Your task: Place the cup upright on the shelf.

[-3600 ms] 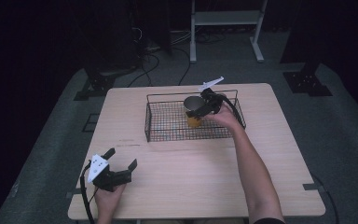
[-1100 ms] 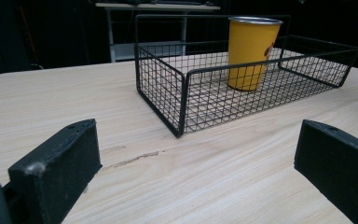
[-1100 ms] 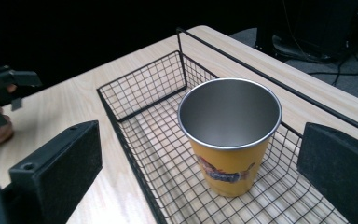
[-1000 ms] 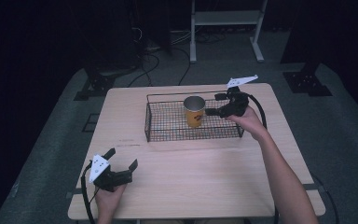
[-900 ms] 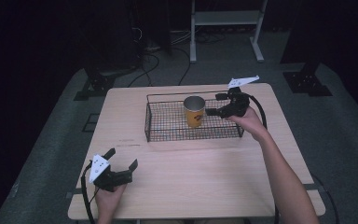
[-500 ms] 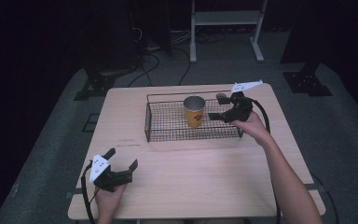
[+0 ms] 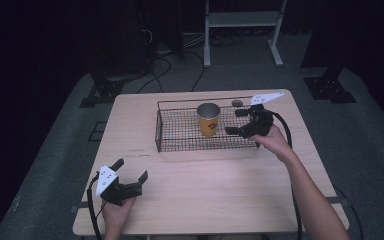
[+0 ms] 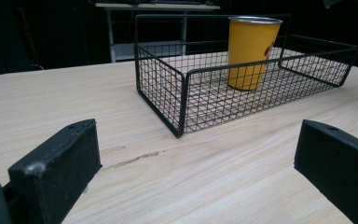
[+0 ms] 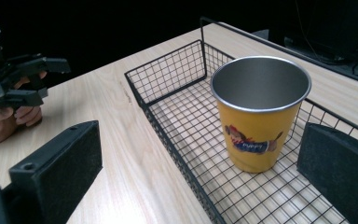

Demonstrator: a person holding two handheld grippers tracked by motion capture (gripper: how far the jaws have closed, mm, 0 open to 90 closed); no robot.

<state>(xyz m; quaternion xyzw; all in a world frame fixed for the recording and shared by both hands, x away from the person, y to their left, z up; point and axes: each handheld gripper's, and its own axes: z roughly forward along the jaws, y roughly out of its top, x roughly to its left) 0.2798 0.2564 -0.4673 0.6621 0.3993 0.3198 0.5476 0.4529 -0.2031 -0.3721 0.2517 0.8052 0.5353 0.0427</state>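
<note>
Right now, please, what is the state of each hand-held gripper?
Left hand-held gripper: open, holding nothing, low over the table.
Right hand-held gripper: open, holding nothing, beside the yellow cup.

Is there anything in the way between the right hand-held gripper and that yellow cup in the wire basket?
Nothing visible. The right hand-held gripper, jaws open, sits above the wire basket rim, beside the yellow cup, with only open air between them.

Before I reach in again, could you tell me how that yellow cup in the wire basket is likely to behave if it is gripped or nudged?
The yellow cup looks like rigid metal, so it probably won't crush. Empty, it is likely light. Tall with a narrower base, on the wire basket mesh, it may tip if nudged near the rim. Its smooth wall could slip.
</note>
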